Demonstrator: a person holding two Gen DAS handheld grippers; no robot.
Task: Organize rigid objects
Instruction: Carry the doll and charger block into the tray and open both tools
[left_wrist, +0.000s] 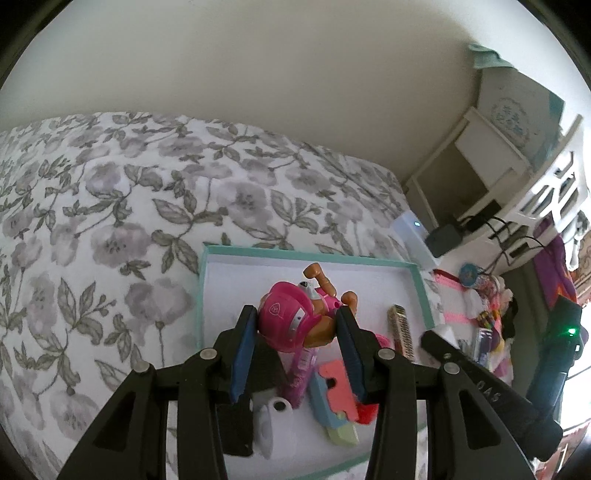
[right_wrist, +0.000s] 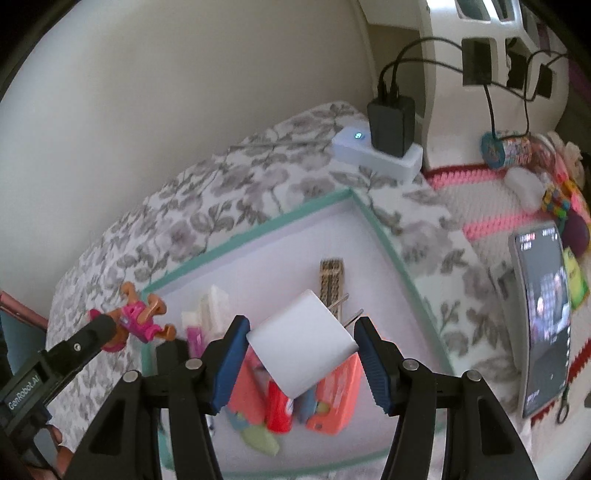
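Note:
My left gripper (left_wrist: 295, 322) is shut on a toy dog figure (left_wrist: 280, 310) with a pink helmet, held just above a shallow white tray with a teal rim (left_wrist: 295, 254). My right gripper (right_wrist: 302, 325) is shut on a white wall charger (right_wrist: 303, 343); its two metal prongs point away from me over the same tray (right_wrist: 384, 236). In the tray lie a brown patterned bar (right_wrist: 332, 284), coral plastic pieces (right_wrist: 336, 398), a red item (right_wrist: 279, 410) and a pink tube (left_wrist: 301, 373). The left gripper with the toy (right_wrist: 142, 317) shows at the left of the right wrist view.
The tray rests on a floral bedspread (left_wrist: 110, 221). Beyond it stand a white box with a lit dot (right_wrist: 376, 155) and a black adapter with cables (right_wrist: 391, 122). A phone (right_wrist: 543, 310), small toys and a pink-and-white crochet cloth (right_wrist: 480, 192) lie to the right.

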